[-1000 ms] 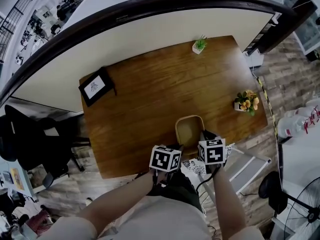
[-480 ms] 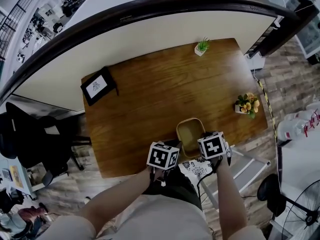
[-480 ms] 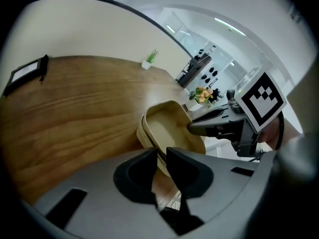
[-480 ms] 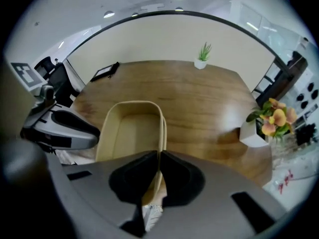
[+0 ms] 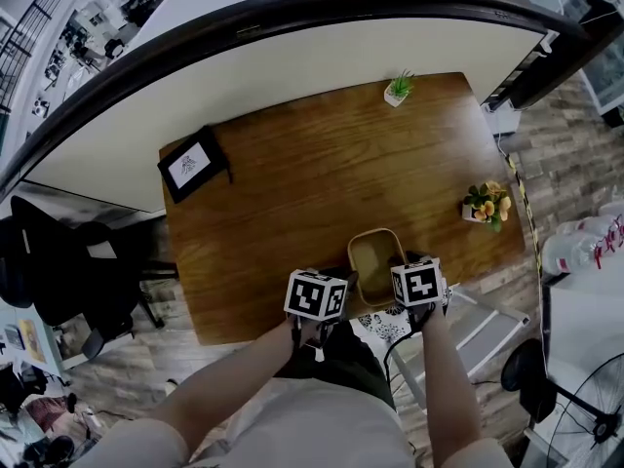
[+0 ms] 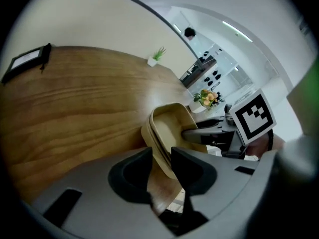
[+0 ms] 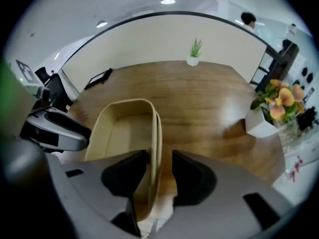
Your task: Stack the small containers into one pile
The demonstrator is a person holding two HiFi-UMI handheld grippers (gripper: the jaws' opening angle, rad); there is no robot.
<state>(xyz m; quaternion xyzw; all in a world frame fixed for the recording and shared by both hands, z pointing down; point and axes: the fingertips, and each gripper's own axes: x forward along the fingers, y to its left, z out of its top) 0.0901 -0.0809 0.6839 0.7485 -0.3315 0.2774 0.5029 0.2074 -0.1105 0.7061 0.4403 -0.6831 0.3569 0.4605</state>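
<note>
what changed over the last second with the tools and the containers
Both tools' jaws have just been opening, letting go of the stack. The left tool now loosely straddles its rim and the right tool its wall, with a gap showing. The left tool edged slightly forward. The stack, frame, plant, flowers and table stayed put.

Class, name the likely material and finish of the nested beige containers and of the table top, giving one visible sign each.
Nested beige containers: probably matte plastic or fibre composite; thin, evenly moulded walls, no gloss. Table top: wood or veneer, satin finish; flowing grain, soft glare.
</note>
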